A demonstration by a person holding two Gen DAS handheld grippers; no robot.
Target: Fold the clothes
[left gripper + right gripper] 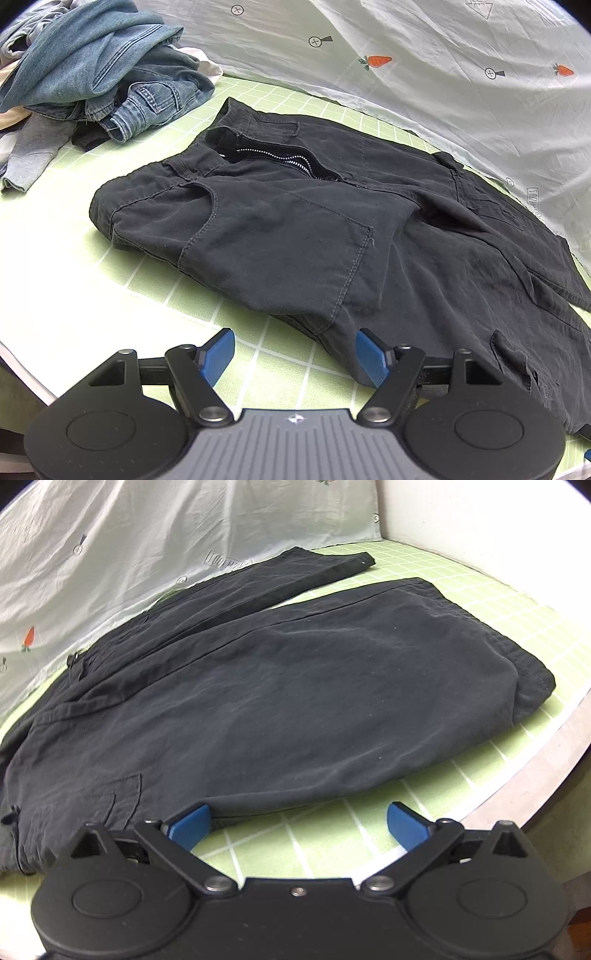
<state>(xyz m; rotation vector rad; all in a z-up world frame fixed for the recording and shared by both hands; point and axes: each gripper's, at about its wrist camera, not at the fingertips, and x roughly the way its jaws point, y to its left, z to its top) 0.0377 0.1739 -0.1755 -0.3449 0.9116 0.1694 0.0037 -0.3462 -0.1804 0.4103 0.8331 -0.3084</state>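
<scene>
A pair of black cargo trousers (pixel 314 229) lies flat on the green checked table cover (pixel 74 266), waist to the left with the zip open. In the right wrist view the trouser legs (pixel 295 686) stretch away to the right, one leg lying partly over the other. My left gripper (pixel 295 354) is open and empty, just off the near edge of the trousers by the hip pocket. My right gripper (pixel 299 823) is open and empty at the near edge of the leg, its left fingertip touching the cloth.
A heap of denim and grey clothes (pixel 99 74) sits at the back left of the table. A white sheet with carrot prints (pixel 424 74) hangs behind the table. The table's rounded edge (pixel 535 760) runs close on the right.
</scene>
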